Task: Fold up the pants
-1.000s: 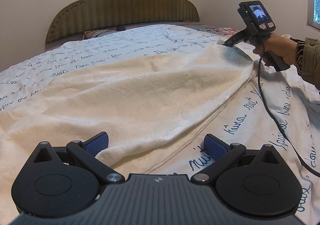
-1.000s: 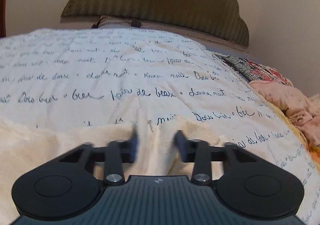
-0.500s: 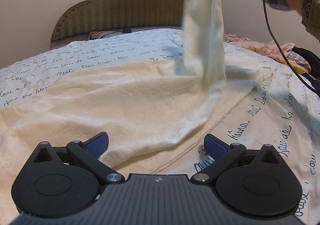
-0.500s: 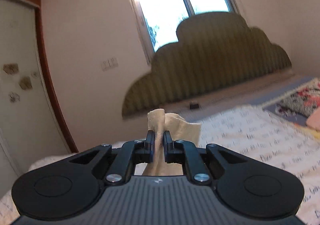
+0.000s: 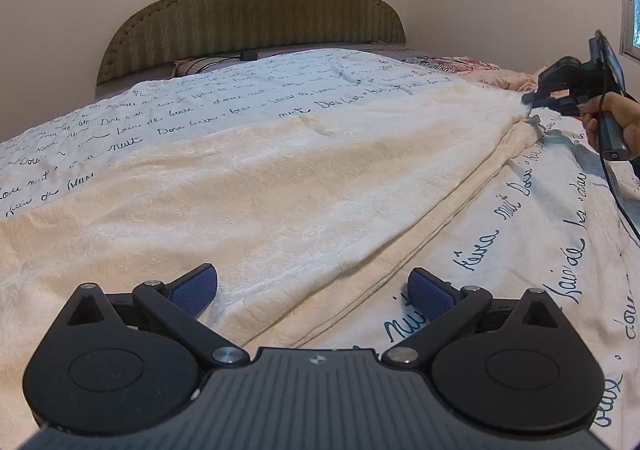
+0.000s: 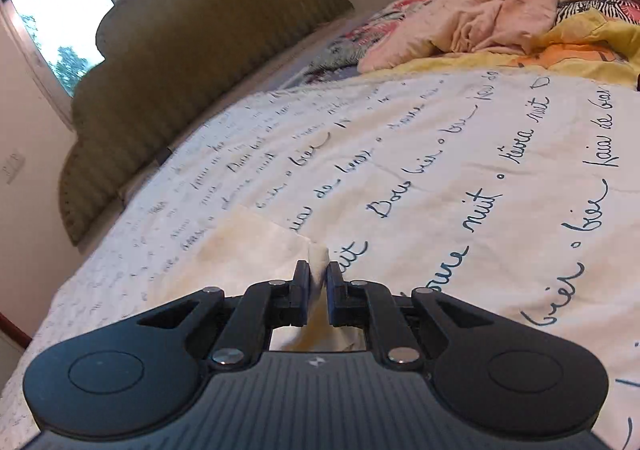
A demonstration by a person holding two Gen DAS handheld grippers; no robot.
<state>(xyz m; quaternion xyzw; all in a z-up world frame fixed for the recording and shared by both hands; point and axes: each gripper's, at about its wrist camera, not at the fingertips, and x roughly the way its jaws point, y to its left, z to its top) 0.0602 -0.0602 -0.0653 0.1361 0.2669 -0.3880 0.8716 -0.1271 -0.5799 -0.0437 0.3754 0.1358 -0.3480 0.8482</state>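
Observation:
The cream pants [image 5: 288,186] lie spread flat across the bed, narrowing toward the far right. My left gripper [image 5: 312,290] is open, its blue pads on either side of the near edge of the pants, low over the cloth. My right gripper [image 6: 318,282] is shut on the far end of the pants [image 6: 256,246] and holds it low over the bedspread. It also shows in the left wrist view [image 5: 536,100] at the far right, pinching the cloth tip, with the hand behind it.
A white bedspread with blue script [image 5: 540,250] covers the bed. A green padded headboard [image 5: 256,6] stands at the back. A pile of pink, yellow and patterned clothes [image 6: 500,18] lies at the bed's right side. A black cable [image 5: 616,194] trails from the right gripper.
My right gripper closed on the pants end, lifted it high, then brought it back down and out to the right, stretching the cloth flat. My left gripper has stayed open in place.

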